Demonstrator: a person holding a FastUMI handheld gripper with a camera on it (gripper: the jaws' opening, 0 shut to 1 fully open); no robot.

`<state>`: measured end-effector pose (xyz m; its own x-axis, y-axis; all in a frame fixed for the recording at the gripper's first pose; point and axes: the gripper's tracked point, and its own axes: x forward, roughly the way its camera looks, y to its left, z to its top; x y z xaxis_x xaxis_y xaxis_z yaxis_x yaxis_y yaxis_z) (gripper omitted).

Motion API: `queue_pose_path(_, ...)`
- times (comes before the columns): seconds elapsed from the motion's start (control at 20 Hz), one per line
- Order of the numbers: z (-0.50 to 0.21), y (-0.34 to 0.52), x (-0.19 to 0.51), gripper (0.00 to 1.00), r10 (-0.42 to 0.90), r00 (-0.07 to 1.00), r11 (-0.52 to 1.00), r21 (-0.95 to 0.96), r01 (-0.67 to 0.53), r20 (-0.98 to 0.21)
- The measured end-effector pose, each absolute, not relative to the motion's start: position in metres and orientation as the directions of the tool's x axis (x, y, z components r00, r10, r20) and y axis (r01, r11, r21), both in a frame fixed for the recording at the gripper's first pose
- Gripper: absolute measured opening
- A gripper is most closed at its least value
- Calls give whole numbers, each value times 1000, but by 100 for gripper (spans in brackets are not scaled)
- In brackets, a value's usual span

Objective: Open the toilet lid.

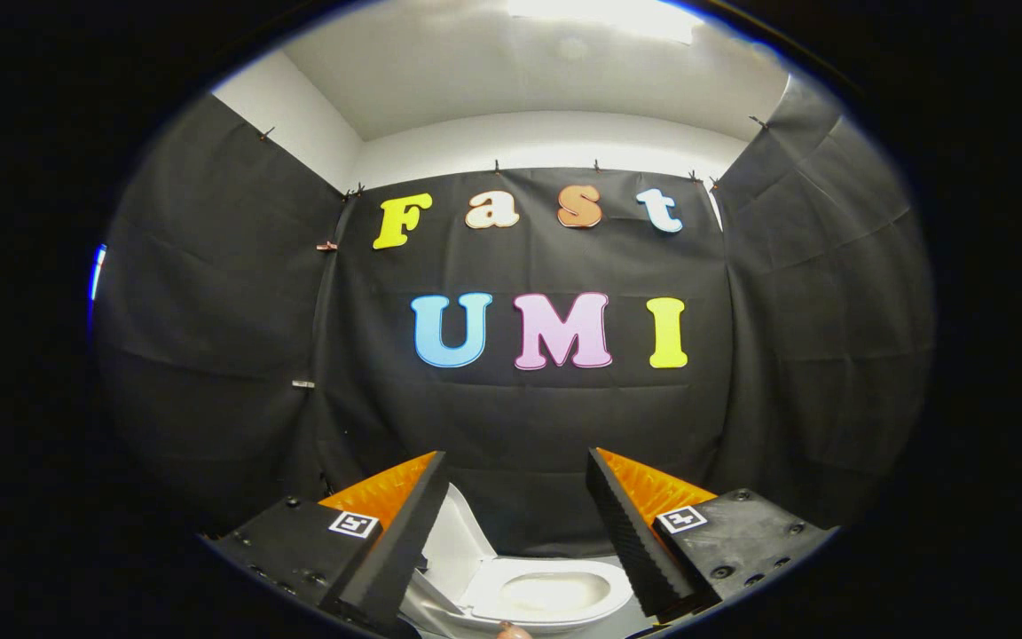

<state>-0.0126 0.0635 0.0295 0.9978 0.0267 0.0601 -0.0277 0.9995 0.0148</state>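
A handheld claw [517, 479] hangs released above a white toilet [555, 612], its two fingers [404, 532] spread wide apart and pressing on nothing, with black cloth showing in the gap between the tips. The toilet sits low between and just beyond the fingers, close against the black cloth wall [520, 417] of the booth. Its lid [458, 541] is already raised: the white panel stands tilted up toward the left finger's side, partly hidden behind that finger, and clear of the seat. The seat [484, 590] lies down as a pale oval ring around the bowl [555, 593], whose inside looks white and smooth; whether any water lies in it is too hard to tell from this angle. A small rounded pinkish thing [511, 631] pokes up at the near side of the toilet, below the seat's front rim, too little of it showing to name. The cloth covers three sides of the booth, pinned along its top with small clips [496, 167], and above it run white walls [298, 115] and a white ceiling [529, 71] with a bright light [609, 13] overhead.
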Motion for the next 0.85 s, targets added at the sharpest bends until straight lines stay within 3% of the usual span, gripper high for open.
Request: queue_pose_path(0.85, 31, 57, -14, 98, 16, 999, 1000, 20, -17, 50)
